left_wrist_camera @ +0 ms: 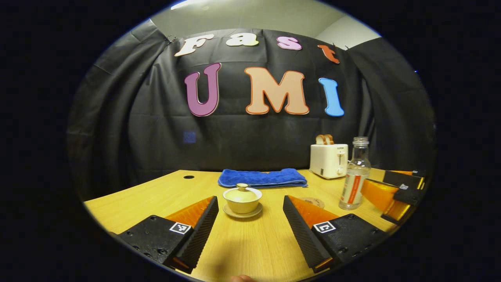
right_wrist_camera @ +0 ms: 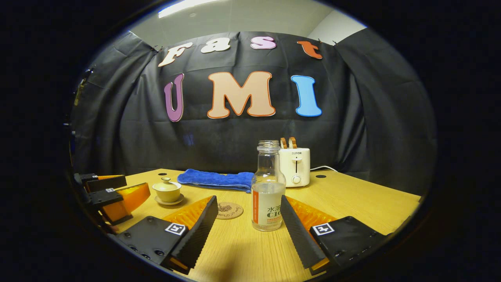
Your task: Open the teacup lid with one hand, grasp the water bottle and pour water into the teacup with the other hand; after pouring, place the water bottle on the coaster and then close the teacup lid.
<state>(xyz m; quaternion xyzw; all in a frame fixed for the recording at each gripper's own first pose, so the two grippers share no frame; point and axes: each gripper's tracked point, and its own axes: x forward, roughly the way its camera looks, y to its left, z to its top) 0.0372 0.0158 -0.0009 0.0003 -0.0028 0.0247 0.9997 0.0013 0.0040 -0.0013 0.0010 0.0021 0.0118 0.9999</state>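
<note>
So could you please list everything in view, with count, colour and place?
Teacup: one, cream, lid on, on saucer, centre of table.
Bottle: one, clear, uncapped, part full, right of teacup.
Coaster: one, brown, between teacup and bottle.
Towel: one, blue, behind teacup.
Toaster: one, white, with toast, at back.
Table: one, wood.
Left tongs: open, facing teacup.
Right tongs: open, facing bottle.

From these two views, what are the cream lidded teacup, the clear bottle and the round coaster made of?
Cream lidded teacup: likely glazed ceramic, going by its smooth, softly shiny surface. Clear bottle: transparent, glass or hard plastic, I cannot tell which; water shows through. Round coaster: matte brown disc with a dark pattern, possibly wood or cork.
</note>
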